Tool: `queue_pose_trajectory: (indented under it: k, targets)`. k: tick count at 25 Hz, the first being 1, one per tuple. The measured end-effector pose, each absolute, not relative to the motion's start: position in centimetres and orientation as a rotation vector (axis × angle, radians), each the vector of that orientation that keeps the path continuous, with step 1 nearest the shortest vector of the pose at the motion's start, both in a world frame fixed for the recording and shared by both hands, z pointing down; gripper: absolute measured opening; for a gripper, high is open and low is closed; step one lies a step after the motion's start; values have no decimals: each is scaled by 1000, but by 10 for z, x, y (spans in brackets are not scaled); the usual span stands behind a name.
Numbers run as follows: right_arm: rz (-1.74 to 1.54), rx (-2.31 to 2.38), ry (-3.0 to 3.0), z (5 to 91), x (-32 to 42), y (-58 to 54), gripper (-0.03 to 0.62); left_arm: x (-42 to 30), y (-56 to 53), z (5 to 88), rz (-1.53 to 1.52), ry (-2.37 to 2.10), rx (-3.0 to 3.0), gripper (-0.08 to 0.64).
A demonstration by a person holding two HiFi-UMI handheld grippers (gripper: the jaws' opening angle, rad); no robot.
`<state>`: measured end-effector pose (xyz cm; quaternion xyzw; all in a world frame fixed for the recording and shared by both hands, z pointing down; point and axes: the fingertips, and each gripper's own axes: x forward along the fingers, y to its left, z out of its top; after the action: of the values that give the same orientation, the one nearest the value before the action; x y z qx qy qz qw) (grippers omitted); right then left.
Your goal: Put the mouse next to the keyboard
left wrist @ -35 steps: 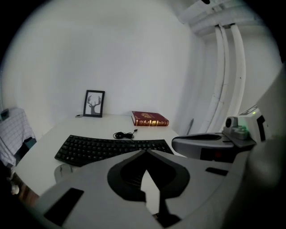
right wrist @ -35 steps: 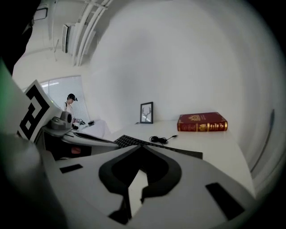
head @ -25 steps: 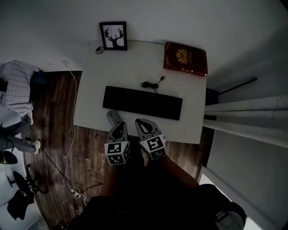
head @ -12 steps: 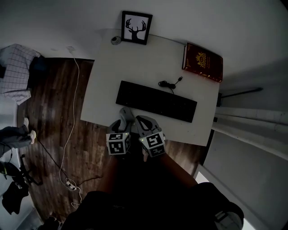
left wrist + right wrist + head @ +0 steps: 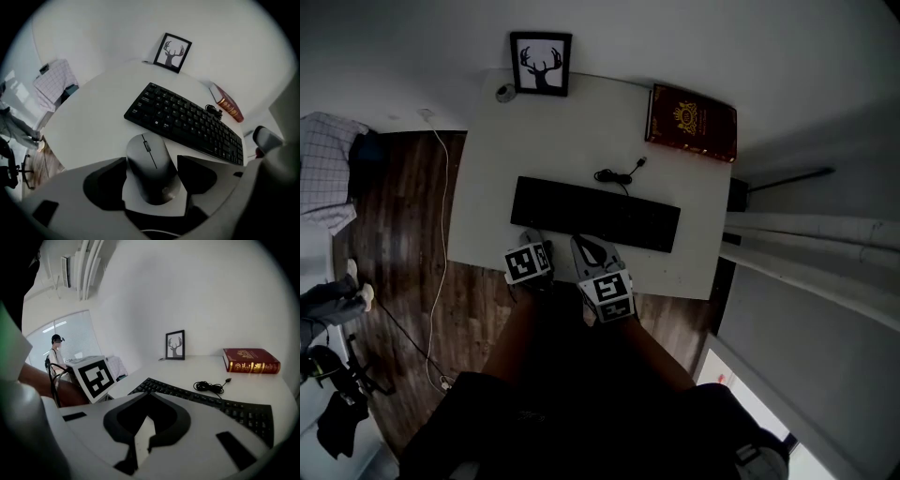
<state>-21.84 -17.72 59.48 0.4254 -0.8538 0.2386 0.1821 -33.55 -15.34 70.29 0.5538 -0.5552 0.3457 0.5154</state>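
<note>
A grey mouse [image 5: 149, 154] lies on the white table [image 5: 487, 187], just in front of the black keyboard [image 5: 187, 123] near its left end. My left gripper [image 5: 152, 165] straddles the mouse. Its jaws are opening, and a strip of table shows between the right pad and the mouse. In the head view the left gripper [image 5: 531, 244] hangs over the table's front edge, below the keyboard [image 5: 595, 213], and hides the mouse. My right gripper [image 5: 586, 247] is beside it with its fingertips together and nothing between them, the right gripper [image 5: 147, 397] pointing over the keyboard.
A framed deer picture [image 5: 541, 64] stands at the back of the table and a red book [image 5: 691, 122] lies at the back right. A coiled black cable [image 5: 614, 176] lies behind the keyboard. Wooden floor with a cord runs along the table's left. A person [image 5: 55, 350] stands far off.
My left gripper has come forward and lower, so its marker cube now sits at the table's front edge by the keyboard. The right gripper stays beside it.
</note>
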Motion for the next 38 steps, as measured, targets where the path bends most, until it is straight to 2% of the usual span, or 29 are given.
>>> queue_pose_trajectory:
  k: [9, 12, 22, 23, 38]
  targets:
    - [786, 1296, -2401, 601, -170, -197, 21, -334, -154, 709, 924, -1414, 1156, 342]
    - [812, 1305, -2380, 608, -161, -200, 21, -334, -157, 707, 913, -1420, 1196, 303]
    - [765, 1207, -2384, 616, -171, -188, 21, -328, -154, 698, 781, -1376, 1351, 282]
    - [759, 1205, -2385, 617, -172, -186, 21, -326, -153, 696, 779, -1372, 1371, 257]
    - [703, 1270, -2353, 608, -158, -163, 21, -269, -163, 666, 724, -1252, 1594, 256]
